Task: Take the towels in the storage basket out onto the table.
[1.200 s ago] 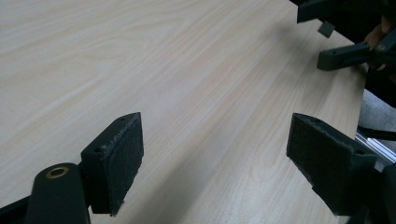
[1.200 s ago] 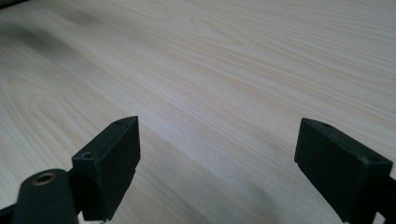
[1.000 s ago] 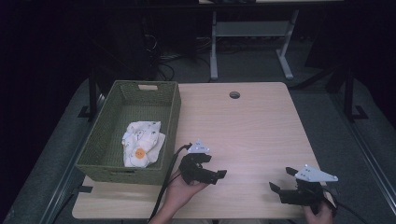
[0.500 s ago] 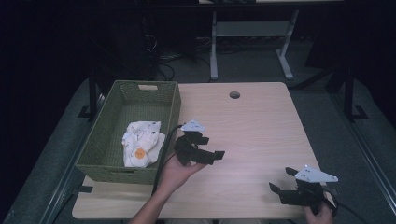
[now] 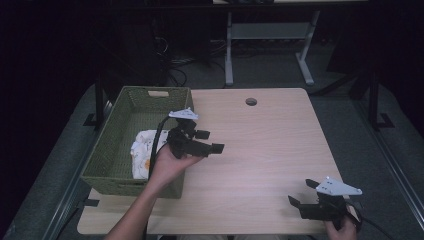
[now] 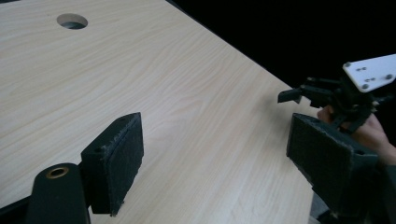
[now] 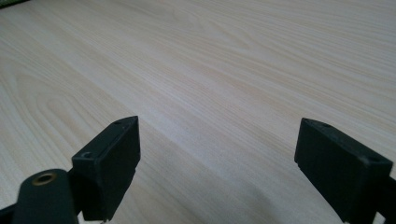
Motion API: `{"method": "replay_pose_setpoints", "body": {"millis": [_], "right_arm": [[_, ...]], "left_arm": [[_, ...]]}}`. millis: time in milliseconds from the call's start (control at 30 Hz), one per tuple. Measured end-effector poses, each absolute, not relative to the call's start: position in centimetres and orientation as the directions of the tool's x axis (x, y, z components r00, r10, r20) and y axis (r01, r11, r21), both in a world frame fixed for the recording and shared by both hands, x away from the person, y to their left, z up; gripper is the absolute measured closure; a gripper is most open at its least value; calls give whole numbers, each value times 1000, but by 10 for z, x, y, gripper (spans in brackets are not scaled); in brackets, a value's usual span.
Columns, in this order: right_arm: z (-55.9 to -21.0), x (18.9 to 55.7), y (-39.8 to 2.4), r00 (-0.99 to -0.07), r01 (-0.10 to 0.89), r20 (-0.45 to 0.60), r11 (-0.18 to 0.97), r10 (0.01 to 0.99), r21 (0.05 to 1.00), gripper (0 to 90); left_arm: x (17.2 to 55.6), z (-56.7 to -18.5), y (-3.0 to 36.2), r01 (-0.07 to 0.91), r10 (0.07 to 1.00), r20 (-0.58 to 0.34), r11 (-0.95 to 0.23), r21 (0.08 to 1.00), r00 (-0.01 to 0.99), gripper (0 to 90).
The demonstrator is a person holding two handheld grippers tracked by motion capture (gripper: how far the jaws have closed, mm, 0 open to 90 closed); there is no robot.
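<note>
Looks like lab or office workroom: pale wood-laminate desk (image 5: 270,150) with round cable hole (image 5: 251,101), grey carpet floor (image 5: 350,107), second metal-legged table (image 5: 270,35) behind, loose cables (image 5: 175,67) on floor, dark surroundings.

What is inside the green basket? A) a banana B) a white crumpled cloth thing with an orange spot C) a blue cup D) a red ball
B: in the high view, the green basket at the table's left holds a white crumpled cloth with an orange spot, just behind the left gripper, whose jaws stand open and hold nothing.
</note>
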State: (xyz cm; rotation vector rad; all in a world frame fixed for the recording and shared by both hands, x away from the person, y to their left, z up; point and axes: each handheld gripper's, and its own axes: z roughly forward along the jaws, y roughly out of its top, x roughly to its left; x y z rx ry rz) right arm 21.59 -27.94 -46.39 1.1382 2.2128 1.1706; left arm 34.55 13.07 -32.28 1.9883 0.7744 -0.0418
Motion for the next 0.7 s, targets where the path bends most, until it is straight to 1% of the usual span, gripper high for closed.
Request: {"method": "replay_pose_setpoints", "body": {"millis": [300, 400, 433, 533, 700], "right_arm": [[-464, 216, -281, -595, 477, 30, 323, 803, 818, 139], [-464, 216, -282, -595, 478, 30, 323, 803, 817, 139], [-464, 216, -281, -594, 477, 29, 323, 804, 817, 139], [-464, 216, -281, -593, 478, 26, 326, 804, 816, 139], [-465, 216, -281, -593, 478, 26, 326, 805, 816, 139]], "left_arm": [[359, -320, 160, 566, 483, -378, -338, 752, 790, 190], [363, -319, 172, 577, 493, -382, -339, 743, 781, 190], [366, -319, 181, 584, 503, -388, -324, 744, 772, 192], [368, -319, 190, 595, 514, -395, -311, 741, 761, 192], [373, -320, 213, 614, 555, -395, -287, 735, 732, 202]]}}
